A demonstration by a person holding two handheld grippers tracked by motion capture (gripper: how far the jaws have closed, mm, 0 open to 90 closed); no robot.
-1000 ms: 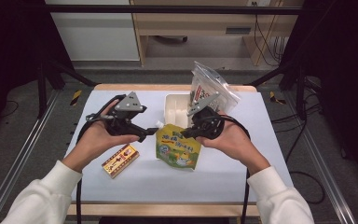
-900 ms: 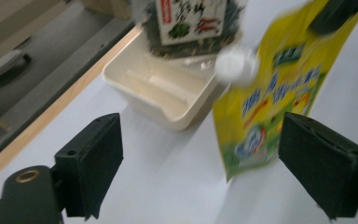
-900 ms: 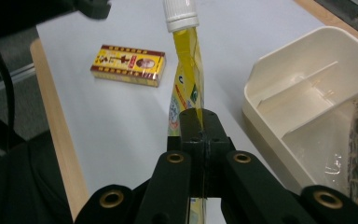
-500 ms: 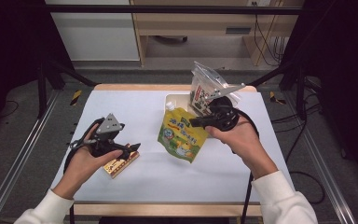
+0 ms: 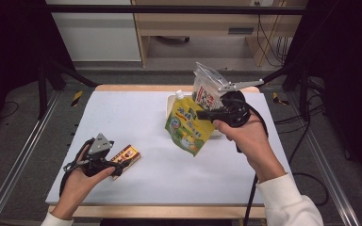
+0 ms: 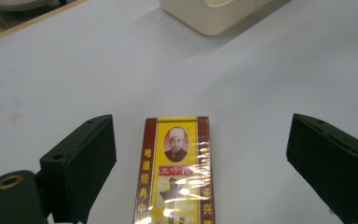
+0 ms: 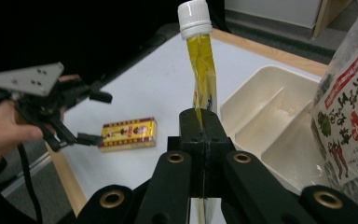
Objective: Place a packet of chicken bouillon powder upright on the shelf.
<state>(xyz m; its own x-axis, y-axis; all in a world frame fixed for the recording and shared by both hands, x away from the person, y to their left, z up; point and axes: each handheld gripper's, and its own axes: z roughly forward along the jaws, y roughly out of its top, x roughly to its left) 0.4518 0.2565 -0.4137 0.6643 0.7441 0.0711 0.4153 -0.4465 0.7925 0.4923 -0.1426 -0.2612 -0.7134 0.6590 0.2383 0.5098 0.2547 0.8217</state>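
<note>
Your right tongs [image 5: 206, 114] are clamped tight on a yellow-green pouch [image 5: 186, 126] with a white screw cap [image 5: 180, 94], and you hold it lifted off the white surface [image 5: 122, 113]. In the right gripper view the two jaws meet flat on the pouch's thin edge [image 7: 203, 84], with the cap [image 7: 194, 17] standing straight up above them. The pouch hangs in front of a cream tray [image 5: 171, 100] with dividers, whose compartments [image 7: 279, 135] look bare from that view. A clear bag with red print [image 5: 205, 88] rises just behind your right hand [image 5: 245, 134], near the far edge of the surface; in the right gripper view the bag [image 7: 349, 116] is at the right edge, beside the tray.

Your left tongs [image 5: 117, 168] are spread wide, holding nothing. They sit low at the near left of the surface, with a small red and yellow box [image 5: 127, 156] lying flat between the jaws. In the left gripper view the box [image 6: 177, 168] lies lengthwise in the gap, clear of both jaws, its wrapper shiny and a portrait printed on its top face. The box lies well apart from the tray and the pouch. Your left hand [image 5: 78, 176] grips the tool from below.
</note>
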